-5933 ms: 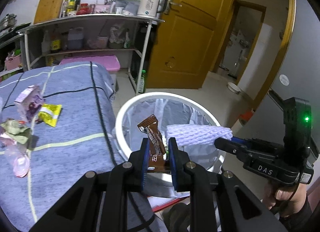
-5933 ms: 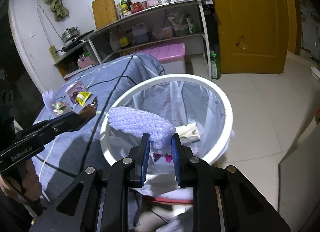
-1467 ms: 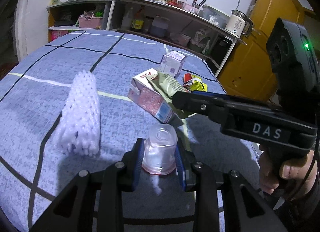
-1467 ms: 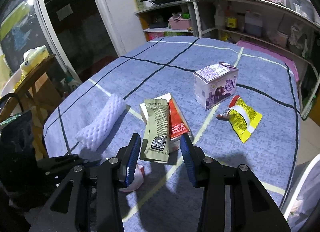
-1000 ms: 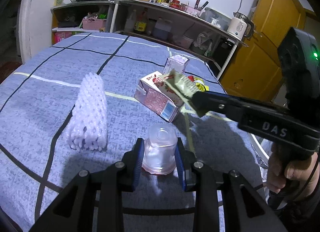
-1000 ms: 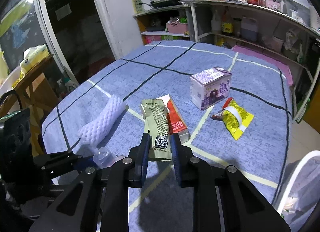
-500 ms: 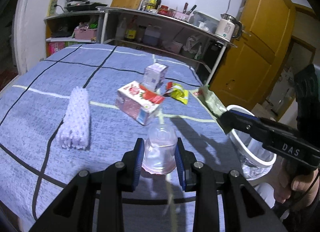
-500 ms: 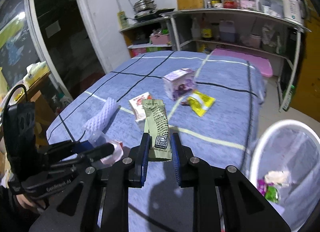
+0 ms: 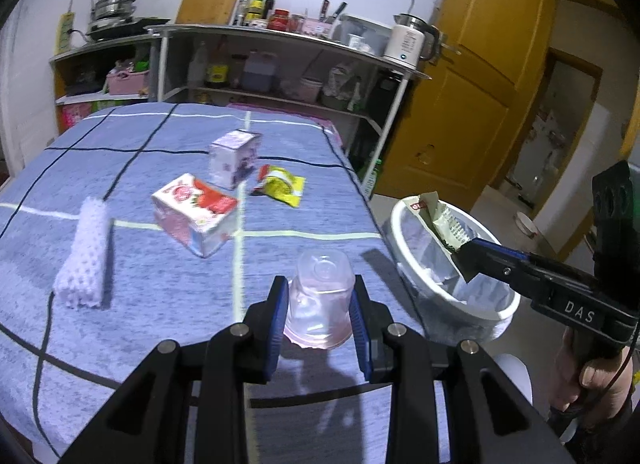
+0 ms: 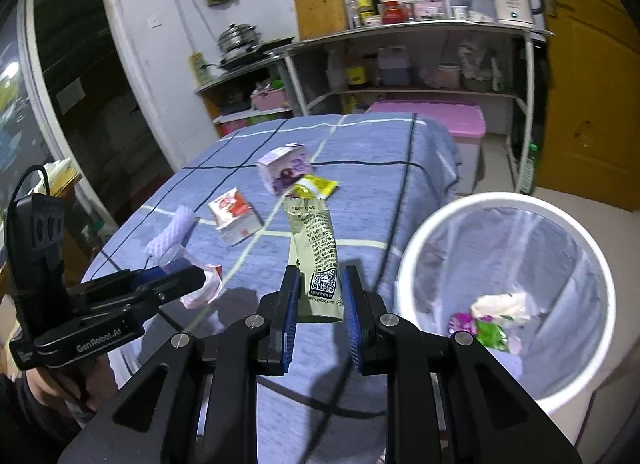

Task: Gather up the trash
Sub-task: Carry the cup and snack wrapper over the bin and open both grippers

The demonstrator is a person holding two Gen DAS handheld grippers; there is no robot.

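My right hand-held gripper (image 10: 319,298) was clamped on the green wrapper (image 10: 316,254), beside the white bin (image 10: 404,264); my left hand-held gripper (image 9: 319,310) gripped the clear plastic cup (image 9: 320,300) above the blue-covered counter (image 9: 140,143). The bin already held some scraps. Left on the counter were the foam net (image 9: 86,250), red carton (image 9: 194,211), purple carton (image 9: 234,157) and yellow packet (image 9: 282,183).

Dim, bluish indoor light; slight motion blur, dark fisheye-curved edges.
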